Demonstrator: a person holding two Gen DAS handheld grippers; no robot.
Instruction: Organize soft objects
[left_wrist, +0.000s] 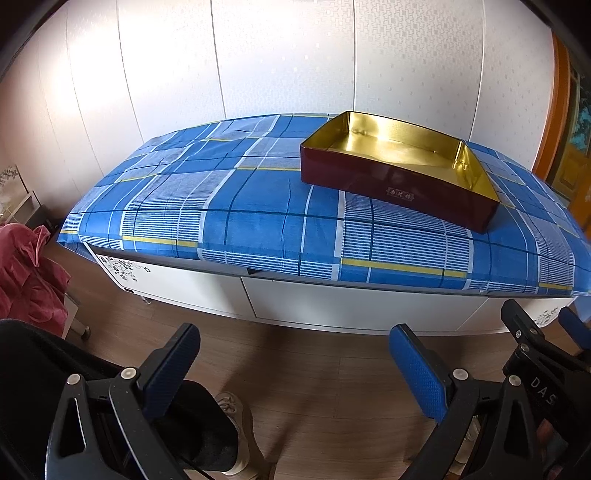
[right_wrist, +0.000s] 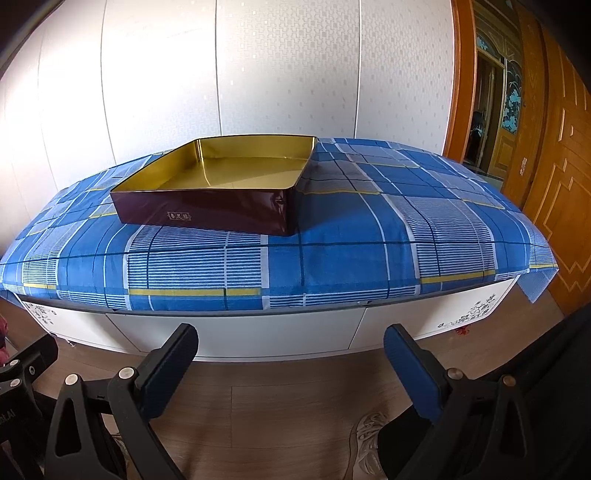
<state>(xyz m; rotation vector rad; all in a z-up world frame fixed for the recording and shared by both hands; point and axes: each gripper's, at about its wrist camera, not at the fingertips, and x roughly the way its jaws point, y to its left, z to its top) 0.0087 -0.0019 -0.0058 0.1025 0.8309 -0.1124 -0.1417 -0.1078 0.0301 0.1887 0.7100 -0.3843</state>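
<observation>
A dark red tin box (left_wrist: 388, 181) with a gold inside stands empty on a low cabinet covered by a blue checked cloth (left_wrist: 229, 192). It also shows in the right wrist view (right_wrist: 207, 210), on the cloth (right_wrist: 369, 236). No soft object lies on the cloth. My left gripper (left_wrist: 295, 354) is open and empty, held over the floor in front of the cabinet. My right gripper (right_wrist: 291, 354) is open and empty too, beside the left one; part of it shows in the left wrist view (left_wrist: 532, 332).
A pink-red cloth heap (left_wrist: 26, 273) lies at the far left on the floor side. The white cabinet front (right_wrist: 240, 332) has drawers. A wooden door (right_wrist: 554, 177) stands at the right. My shoe (left_wrist: 236, 417) and dark trouser leg are below the left gripper.
</observation>
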